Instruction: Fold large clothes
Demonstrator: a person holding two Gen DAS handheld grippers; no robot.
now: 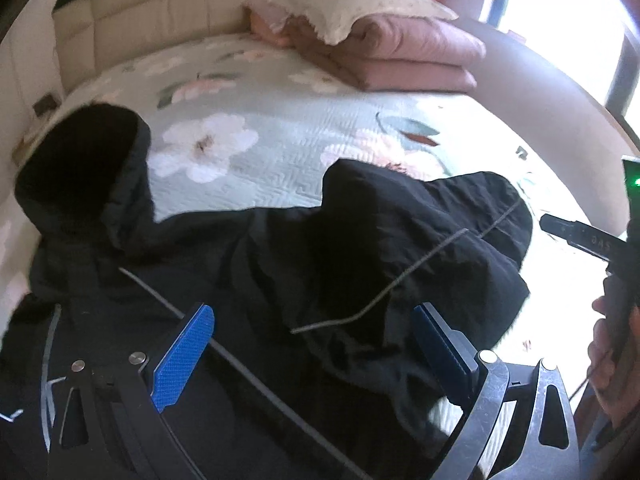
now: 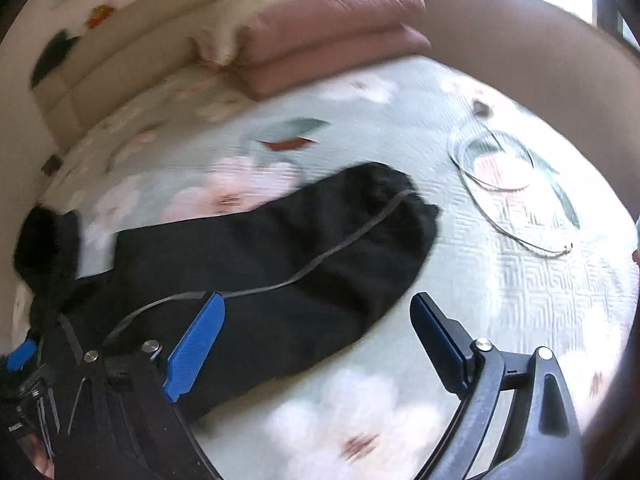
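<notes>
- Black jacket (image 1: 304, 264) lay spread across the near part of the floral bedspread (image 1: 280, 136) — hood (image 1: 84, 168) toward the headboard side, one sleeve (image 2: 320, 232) stretched out flat away from the body.
- Left gripper (image 1: 314, 354) hovered over the jacket's body, blue pads (image 1: 182, 360) wide apart, nothing between them but cloth lying below, not pinched.
- Right gripper (image 2: 318, 348) was over the sleeve's lower edge, also wide, not gripping; one pad over black cloth, the other over bare bedspread.
- My read: the step was picking grab points for the first fold — sleeve in over the body.
- To do it well I'd have taken the sleeve near the cuff end, one layer only, and kept the grey drawcord (image 2: 340, 248) out of the pinch.
- Left should pin or lift the jacket's shoulder so the body didn't drag.
- White cable loop (image 2: 496, 184) sat well clear of the jacket; pink folded quilt (image 1: 416, 60) was far beyond the hood.
</notes>
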